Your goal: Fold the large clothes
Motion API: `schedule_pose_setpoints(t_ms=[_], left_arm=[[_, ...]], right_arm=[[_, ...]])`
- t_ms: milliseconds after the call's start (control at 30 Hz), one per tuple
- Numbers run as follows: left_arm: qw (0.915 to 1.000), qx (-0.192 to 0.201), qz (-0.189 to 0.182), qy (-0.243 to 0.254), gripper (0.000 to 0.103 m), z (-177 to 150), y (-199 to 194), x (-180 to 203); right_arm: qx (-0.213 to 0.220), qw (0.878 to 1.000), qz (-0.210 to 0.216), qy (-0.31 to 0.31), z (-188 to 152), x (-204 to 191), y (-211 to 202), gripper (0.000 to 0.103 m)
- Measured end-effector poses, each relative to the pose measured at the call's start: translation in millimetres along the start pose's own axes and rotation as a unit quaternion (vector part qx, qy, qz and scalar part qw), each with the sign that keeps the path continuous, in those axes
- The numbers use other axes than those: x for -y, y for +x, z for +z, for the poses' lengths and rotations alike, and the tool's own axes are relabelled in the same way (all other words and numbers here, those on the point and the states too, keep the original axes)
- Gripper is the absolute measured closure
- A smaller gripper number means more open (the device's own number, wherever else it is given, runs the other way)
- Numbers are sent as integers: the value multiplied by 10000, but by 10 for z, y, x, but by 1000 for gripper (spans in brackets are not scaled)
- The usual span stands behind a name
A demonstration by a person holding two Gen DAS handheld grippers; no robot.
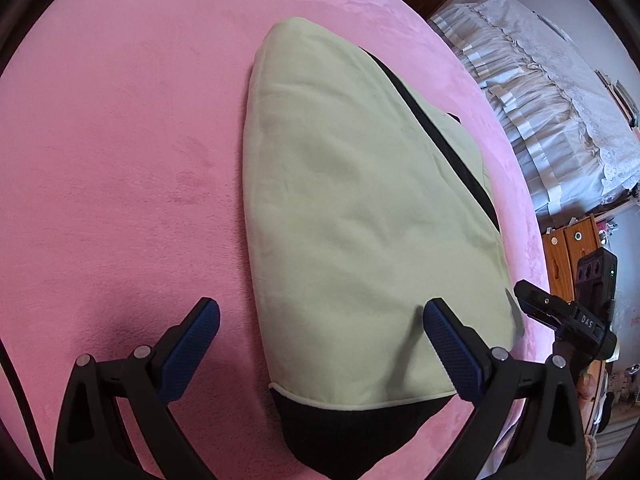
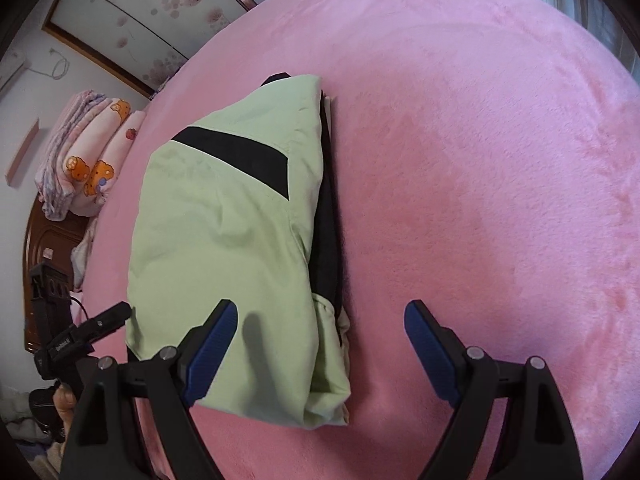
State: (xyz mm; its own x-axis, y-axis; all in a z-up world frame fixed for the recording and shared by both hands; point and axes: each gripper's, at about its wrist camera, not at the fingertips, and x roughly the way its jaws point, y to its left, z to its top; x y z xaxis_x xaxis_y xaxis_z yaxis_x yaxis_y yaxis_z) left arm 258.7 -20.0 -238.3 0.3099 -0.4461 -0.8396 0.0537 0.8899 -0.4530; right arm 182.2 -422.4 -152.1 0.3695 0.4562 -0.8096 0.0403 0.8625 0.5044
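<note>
Left wrist, folded jacket (image 1: 352, 208) btwn open left tool (image 1: 320, 344) fingers

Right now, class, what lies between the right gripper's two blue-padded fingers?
In the right wrist view, the folded pale green garment's near corner and bare pink blanket.

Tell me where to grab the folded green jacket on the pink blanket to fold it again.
Probably the near short edge of the green jacket, one gripper at each corner, coming down from above on the near side. The layers stack thick there, and the open right gripper already straddles its right corner.
</note>
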Motion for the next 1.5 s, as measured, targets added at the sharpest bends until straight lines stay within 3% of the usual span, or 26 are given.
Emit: schedule_pose_setpoints(t_ms=[300,467,700,900,1033,1100,1167,1233,1500], left_arm=[[9996,-50,-283,33,2,34,167,-21],[9991,-49,-419,106,2,75,252,7],[9979,-68,-647,44,2,190,386,11],[9980,-94,-618,-19,3,241,467,22],[9994,-9,-347,33,21,251,447,53],[9996,41,-257,102,32,262,398,102],[9995,156,-180,220,51,256,314,149],[9986,316,-105,407,61,246,200,219],[9938,652,168,890,70,200,-182,431]], right_arm=[[-269,9979,592,-2,148,5,295,18],[-517,9945,916,3,275,-52,549,33],[-626,9924,1056,-105,468,-134,787,35],[-547,9928,1057,-141,469,-99,793,56],[-484,9912,1230,-43,431,-80,776,77],[-457,9924,1135,-142,407,-106,744,79],[-381,9933,1074,-190,393,-180,717,82],[-267,9939,1024,-302,362,-292,667,85],[5,9944,750,-751,185,-784,439,91]])
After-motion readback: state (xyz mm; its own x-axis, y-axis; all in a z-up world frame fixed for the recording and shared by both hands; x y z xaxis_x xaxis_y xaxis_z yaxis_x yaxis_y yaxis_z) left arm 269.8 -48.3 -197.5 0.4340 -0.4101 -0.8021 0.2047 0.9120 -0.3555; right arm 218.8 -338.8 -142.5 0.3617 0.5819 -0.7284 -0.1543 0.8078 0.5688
